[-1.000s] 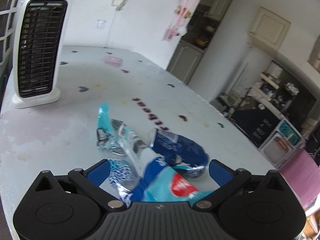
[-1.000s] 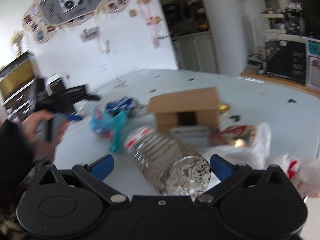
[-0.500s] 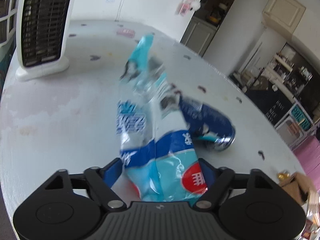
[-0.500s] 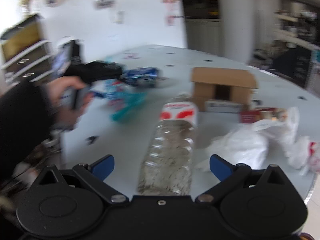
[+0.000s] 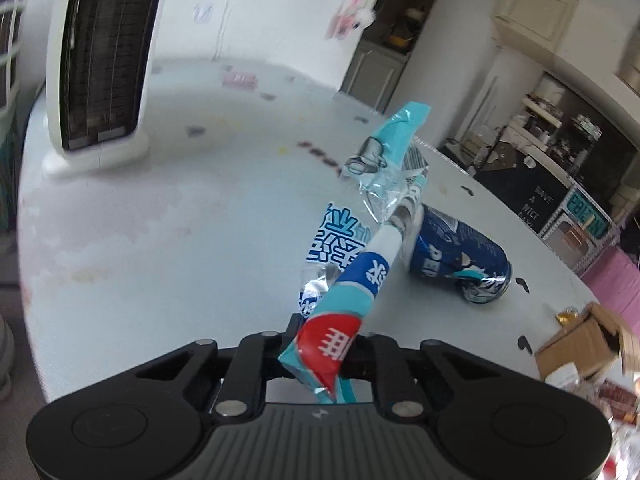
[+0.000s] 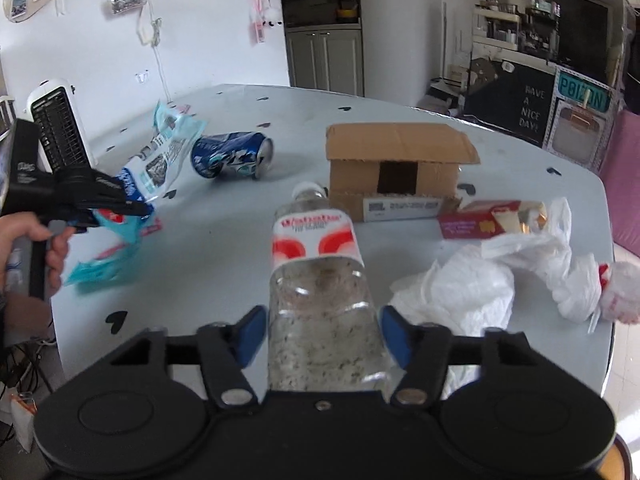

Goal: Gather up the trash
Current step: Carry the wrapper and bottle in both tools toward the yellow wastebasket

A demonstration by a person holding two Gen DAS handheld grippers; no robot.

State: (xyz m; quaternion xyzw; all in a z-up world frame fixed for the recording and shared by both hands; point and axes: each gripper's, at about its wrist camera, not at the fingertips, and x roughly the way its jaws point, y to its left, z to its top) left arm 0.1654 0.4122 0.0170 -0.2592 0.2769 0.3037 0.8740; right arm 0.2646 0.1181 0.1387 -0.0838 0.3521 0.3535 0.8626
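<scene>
My left gripper (image 5: 320,344) is shut on a teal, blue and red snack wrapper (image 5: 360,248) and holds it above the table; it also shows in the right wrist view (image 6: 160,156), with the left gripper (image 6: 132,208) at the left. My right gripper (image 6: 322,332) is shut on a clear plastic bottle (image 6: 320,280) with a red and white label, its cap pointing away. A crushed blue can (image 5: 460,264) lies on the table beyond the wrapper; it also shows in the right wrist view (image 6: 232,156).
A white fan heater (image 5: 96,60) stands at the table's far left. A cardboard box (image 6: 396,168), a red packet (image 6: 484,220) and crumpled white plastic bags (image 6: 500,280) lie to the right. The table edge (image 6: 604,320) is close on the right.
My left gripper closed on the wrapper and lifted it off the table. My right gripper closed around the bottle, which now points straight ahead.
</scene>
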